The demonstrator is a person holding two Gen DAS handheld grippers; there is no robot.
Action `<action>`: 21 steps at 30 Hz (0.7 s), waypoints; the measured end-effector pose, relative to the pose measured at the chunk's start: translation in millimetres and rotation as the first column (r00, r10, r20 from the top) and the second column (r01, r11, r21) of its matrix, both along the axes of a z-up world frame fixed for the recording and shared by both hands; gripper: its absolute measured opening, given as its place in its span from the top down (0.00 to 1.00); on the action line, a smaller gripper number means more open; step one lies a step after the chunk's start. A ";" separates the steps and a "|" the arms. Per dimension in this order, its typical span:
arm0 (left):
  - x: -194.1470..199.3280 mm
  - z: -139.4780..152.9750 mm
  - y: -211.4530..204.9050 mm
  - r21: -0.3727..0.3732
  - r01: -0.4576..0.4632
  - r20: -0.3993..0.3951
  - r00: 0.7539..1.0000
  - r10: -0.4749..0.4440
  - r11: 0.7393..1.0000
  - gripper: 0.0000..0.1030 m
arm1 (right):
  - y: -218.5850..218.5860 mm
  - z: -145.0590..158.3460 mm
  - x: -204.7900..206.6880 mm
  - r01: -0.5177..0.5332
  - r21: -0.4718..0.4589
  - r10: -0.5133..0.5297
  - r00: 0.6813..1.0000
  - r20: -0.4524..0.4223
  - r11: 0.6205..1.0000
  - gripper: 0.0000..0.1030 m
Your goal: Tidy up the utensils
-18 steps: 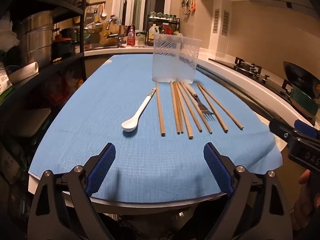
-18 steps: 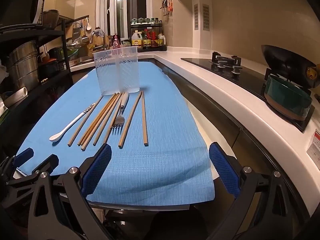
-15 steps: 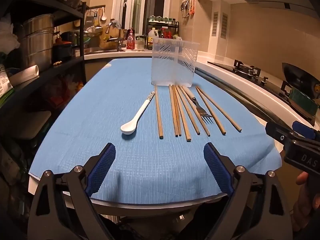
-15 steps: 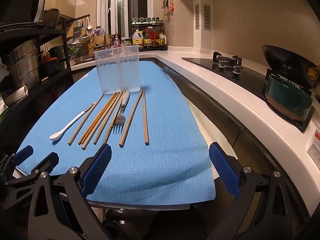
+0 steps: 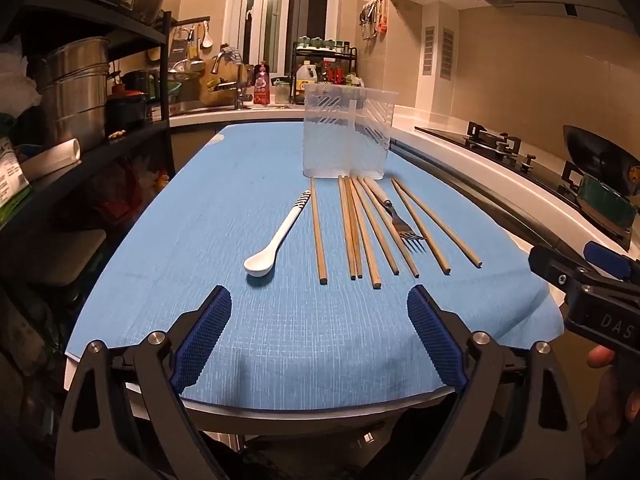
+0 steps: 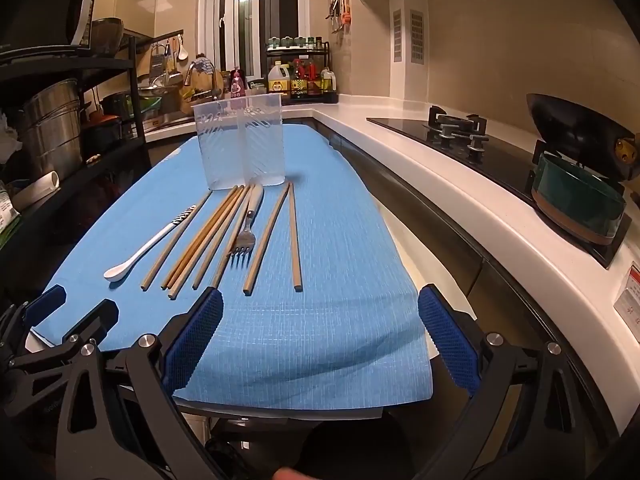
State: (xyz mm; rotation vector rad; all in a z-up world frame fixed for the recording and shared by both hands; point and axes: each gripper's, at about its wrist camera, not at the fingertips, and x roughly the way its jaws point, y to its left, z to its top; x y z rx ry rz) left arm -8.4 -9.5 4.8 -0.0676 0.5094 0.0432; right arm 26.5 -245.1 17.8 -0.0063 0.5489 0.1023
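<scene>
A blue cloth (image 5: 240,184) covers the table. On it lie a white spoon (image 5: 276,240), several wooden chopsticks (image 5: 352,228) and a metal fork (image 5: 400,222), all in a row. Behind them stands a clear two-compartment holder (image 5: 346,136) with nothing in it. My left gripper (image 5: 320,336) hovers open at the table's near edge, short of the spoon. In the right wrist view the spoon (image 6: 148,246), chopsticks (image 6: 208,232), fork (image 6: 244,236) and holder (image 6: 240,142) show again. My right gripper (image 6: 320,340) is open over the cloth's near right part, nothing between its fingers.
A dark shelf rack (image 5: 80,128) with steel pots stands left of the table. A white counter (image 6: 440,172) with a gas hob (image 6: 460,132), a wok and a green pot (image 6: 576,200) runs along the right. A sink and bottles sit at the back.
Both grippers have eased slightly forward over the table's near edge, so the utensils sit a little closer in view. Jaws stay wide apart and nothing on the cloth has moved.
</scene>
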 end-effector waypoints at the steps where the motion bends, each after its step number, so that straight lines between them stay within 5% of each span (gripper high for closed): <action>1: -2.9 3.3 -3.1 0.006 -0.001 0.010 1.000 0.001 1.000 0.16 | 0.3 -0.2 0.4 -0.003 0.000 0.003 1.000 0.000 1.000 0.07; 21: -3.1 6.6 -6.4 0.010 0.011 0.020 1.000 -0.011 1.000 0.16 | 7.4 0.5 -4.1 -0.026 -0.012 0.026 1.000 0.006 1.000 0.08</action>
